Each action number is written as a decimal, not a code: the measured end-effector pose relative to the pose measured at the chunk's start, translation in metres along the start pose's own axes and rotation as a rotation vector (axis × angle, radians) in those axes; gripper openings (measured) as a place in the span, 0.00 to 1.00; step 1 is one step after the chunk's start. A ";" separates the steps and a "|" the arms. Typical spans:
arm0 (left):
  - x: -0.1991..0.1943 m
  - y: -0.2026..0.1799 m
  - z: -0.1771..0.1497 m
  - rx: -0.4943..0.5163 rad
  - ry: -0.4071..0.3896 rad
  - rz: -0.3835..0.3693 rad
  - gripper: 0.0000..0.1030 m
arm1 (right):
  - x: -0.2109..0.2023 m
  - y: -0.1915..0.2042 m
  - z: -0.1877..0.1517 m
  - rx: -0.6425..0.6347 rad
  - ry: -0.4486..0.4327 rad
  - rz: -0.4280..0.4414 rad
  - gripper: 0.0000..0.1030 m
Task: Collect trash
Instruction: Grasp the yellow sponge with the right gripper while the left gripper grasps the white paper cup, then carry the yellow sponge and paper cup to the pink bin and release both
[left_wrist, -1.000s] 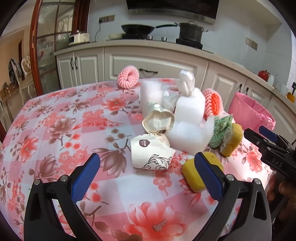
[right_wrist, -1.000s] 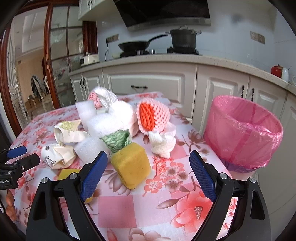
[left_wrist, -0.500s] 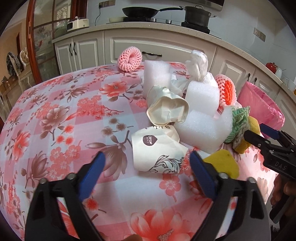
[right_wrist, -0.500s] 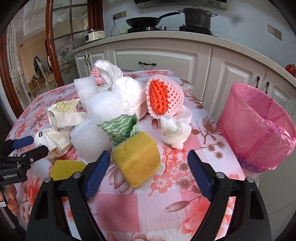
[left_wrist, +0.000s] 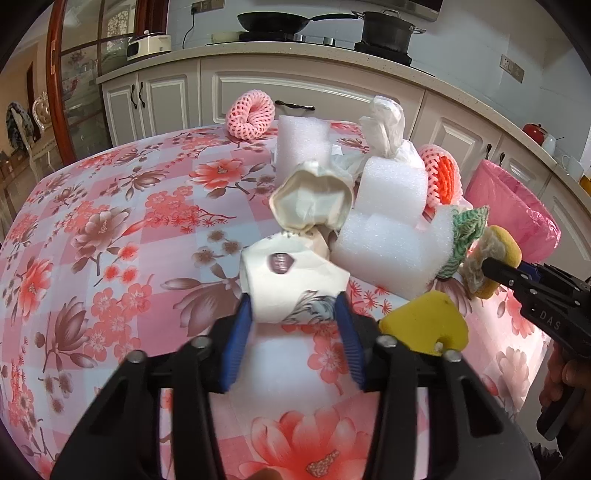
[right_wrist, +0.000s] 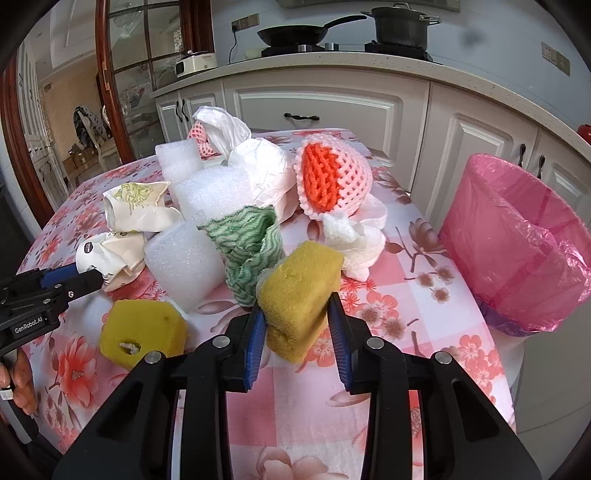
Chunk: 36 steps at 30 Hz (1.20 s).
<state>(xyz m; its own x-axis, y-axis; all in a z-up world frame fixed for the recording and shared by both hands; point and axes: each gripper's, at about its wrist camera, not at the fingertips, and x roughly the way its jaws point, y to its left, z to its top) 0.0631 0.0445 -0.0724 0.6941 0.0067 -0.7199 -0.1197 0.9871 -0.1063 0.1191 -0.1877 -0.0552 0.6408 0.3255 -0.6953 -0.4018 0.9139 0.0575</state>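
Pink bin (left_wrist: 517, 206) partly hidden behind foam (left_wrist: 391, 236), holding hand (right_wrist: 16, 380) cut by frame edge, left claw's pads (left_wrist: 236, 339) motion-blurred

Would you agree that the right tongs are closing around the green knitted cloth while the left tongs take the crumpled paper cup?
Not quite: the right tongs are closing on the yellow sponge, as the right wrist view shows; the green knitted cloth lies behind it. The left tongs do take the crumpled paper cup.
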 end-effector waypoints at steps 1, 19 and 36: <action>0.000 0.001 0.000 -0.003 0.000 -0.003 0.24 | -0.002 -0.001 0.000 0.004 -0.003 -0.001 0.31; 0.004 -0.009 0.019 -0.011 0.006 0.076 0.89 | -0.024 -0.008 0.005 0.013 -0.054 -0.025 0.31; 0.007 -0.005 0.018 -0.038 0.075 0.124 0.52 | -0.036 -0.026 0.007 0.048 -0.092 -0.040 0.31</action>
<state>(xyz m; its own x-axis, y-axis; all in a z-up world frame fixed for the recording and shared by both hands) 0.0817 0.0428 -0.0648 0.6176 0.1145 -0.7781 -0.2286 0.9728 -0.0383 0.1114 -0.2218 -0.0264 0.7140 0.3069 -0.6293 -0.3443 0.9365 0.0662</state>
